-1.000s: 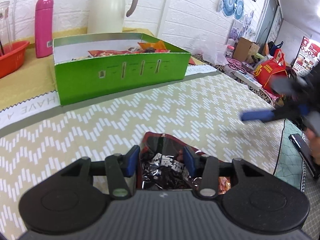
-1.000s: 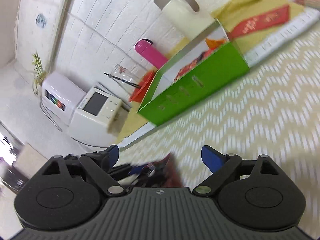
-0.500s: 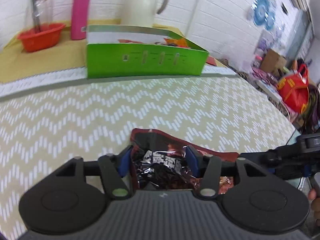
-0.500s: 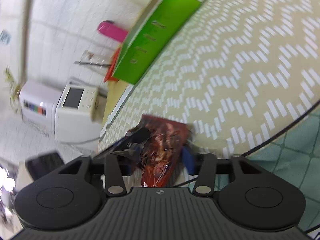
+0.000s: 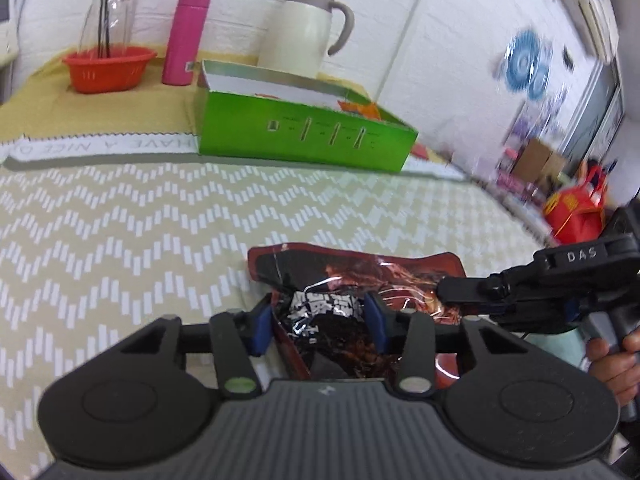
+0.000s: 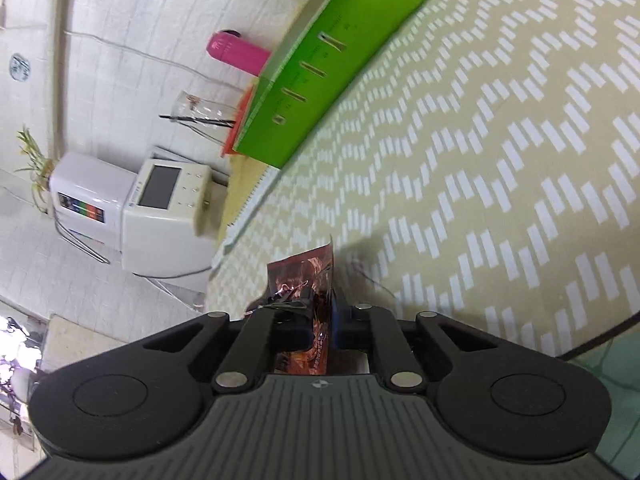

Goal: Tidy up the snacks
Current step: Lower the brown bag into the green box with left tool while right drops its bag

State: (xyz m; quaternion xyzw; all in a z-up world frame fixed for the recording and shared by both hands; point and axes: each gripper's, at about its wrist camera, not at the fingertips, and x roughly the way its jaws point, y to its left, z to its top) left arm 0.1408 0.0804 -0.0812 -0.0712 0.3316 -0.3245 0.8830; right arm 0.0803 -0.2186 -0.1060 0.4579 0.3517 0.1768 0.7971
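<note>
Dark red snack packet (image 5: 360,276) held low over the zigzag-patterned bench (image 5: 120,220), near its front edge, caught by both tools at once. Left gripper (image 5: 318,320) closing on the packet's crumpled near end, blue fingers (image 5: 260,326) pressing the foil from either side. Right gripper (image 6: 322,320) reaching in from the packet's right end, as seen in the left wrist view (image 5: 460,288), fingers closing to a narrow gap with the thin sealed edge (image 6: 320,276) pinched between them. Long axis of the packet running crosswise to the left fingers and roughly along the bench's front edge, one end per tool. Green box (image 5: 304,136) well apart from the packet, straight ahead of the left gripper across the open patterned cloth, long side facing the camera, top open, with orange and red wrappers (image 5: 360,108) showing inside at its right end. In the right wrist view the same box (image 6: 328,64) up and left of the fingers, equally far off. Neither hand clearly nearer the box; the left one faces it more squarely. Probably a carry forward and over the near wall, with the packet's length kept parallel to that wall so that it drops in flat. Risk: a two-point hold on slippery foil twisting if the hands drift apart.
</note>
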